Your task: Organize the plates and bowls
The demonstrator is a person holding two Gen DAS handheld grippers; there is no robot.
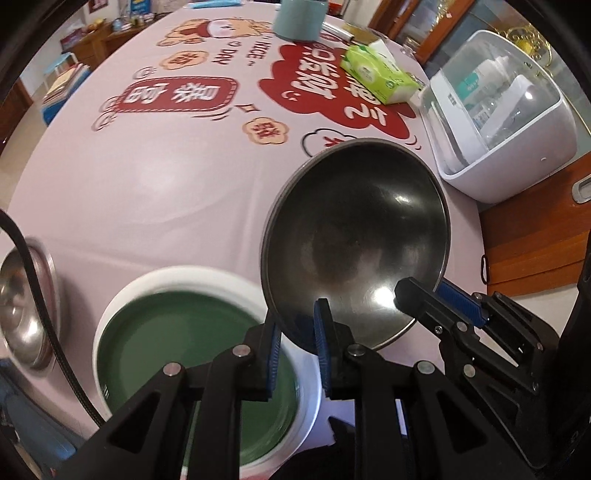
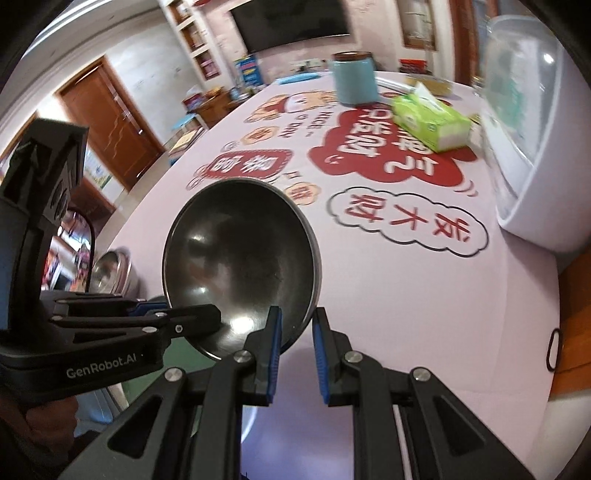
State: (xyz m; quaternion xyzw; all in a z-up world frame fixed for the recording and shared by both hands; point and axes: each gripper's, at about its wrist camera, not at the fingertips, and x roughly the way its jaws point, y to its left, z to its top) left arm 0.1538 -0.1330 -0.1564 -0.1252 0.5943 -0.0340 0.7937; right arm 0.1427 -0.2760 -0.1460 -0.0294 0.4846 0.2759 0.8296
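Observation:
A dark steel bowl (image 1: pixel 356 240) is held tilted above the table, and both grippers grip its near rim. My left gripper (image 1: pixel 297 341) is shut on the rim's left part. My right gripper (image 2: pixel 297 341) is shut on the bowl (image 2: pixel 240 258) at its lower right rim; it shows in the left wrist view (image 1: pixel 424 295) at the right. A green plate with a white rim (image 1: pixel 192 354) lies below the left gripper. A shiny steel bowl (image 1: pixel 26 299) sits at the far left, also in the right wrist view (image 2: pixel 110 269).
The pink printed tablecloth (image 1: pixel 166 166) covers the round table. A green tissue box (image 1: pixel 380 75), a teal canister (image 1: pixel 299 18) and a white bottle sterilizer (image 1: pixel 509 122) stand at the far right side. The table edge and wooden floor (image 1: pixel 535 243) lie to the right.

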